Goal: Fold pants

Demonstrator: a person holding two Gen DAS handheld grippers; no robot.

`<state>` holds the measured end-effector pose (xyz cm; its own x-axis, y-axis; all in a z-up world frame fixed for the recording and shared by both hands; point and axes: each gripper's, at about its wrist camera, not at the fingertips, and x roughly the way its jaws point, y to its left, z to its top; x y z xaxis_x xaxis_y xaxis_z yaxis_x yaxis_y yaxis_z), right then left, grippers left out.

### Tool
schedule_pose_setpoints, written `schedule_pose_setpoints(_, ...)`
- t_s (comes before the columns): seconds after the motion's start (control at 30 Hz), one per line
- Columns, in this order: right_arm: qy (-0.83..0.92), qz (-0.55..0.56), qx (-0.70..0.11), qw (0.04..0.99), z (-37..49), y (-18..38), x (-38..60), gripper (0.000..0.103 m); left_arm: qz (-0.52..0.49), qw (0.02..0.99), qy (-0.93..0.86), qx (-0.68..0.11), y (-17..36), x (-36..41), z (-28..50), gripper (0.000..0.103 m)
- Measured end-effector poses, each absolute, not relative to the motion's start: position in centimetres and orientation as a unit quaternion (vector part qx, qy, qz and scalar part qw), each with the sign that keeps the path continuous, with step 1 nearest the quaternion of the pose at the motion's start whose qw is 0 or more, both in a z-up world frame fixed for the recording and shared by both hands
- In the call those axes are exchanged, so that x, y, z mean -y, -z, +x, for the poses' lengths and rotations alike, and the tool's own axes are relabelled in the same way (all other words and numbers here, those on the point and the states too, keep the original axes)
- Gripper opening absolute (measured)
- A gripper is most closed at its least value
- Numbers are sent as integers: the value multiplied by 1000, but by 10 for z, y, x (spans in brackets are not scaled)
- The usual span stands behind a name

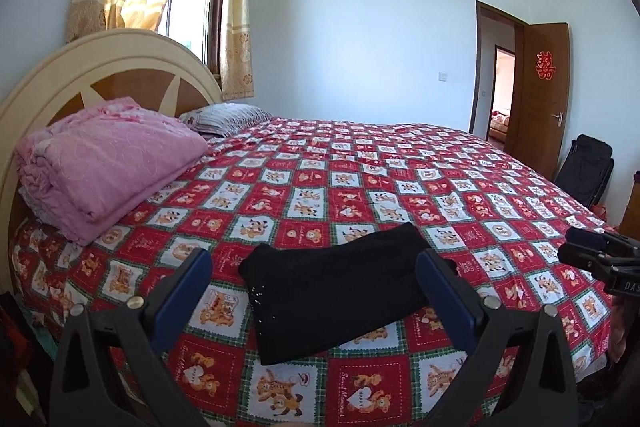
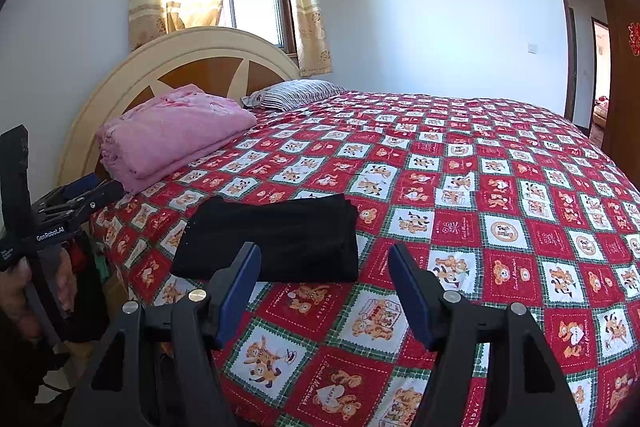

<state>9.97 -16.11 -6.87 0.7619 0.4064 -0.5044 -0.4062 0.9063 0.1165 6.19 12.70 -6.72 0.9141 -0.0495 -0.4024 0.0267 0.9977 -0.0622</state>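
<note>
Pants [image 2: 272,239], black and already a compact folded bundle, lie near the bed's [image 2: 500,187] front edge, soft and limp, so we judge a layered edge the best hold while our left hand-held gripper [image 1: 314,277] and right hand-held gripper [image 2: 324,273] hover released, empty.

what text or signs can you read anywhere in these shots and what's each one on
"GenRobot.AI": on the left gripper body, right wrist view.
"DAS": cut off at the frame edge, on the right gripper body, left wrist view.
"HAPPY", "HOLIDAY": on the bedspread squares; its cursive lines are too blurred.
Red double-happiness sign: on the door.
</note>
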Motion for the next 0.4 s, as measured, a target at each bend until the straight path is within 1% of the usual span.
schedule_pose_setpoints(0.4, -217, -3, -279, 936, 104, 76, 156, 68, -20, 975, 7, -220, 79, -129, 66, 103)
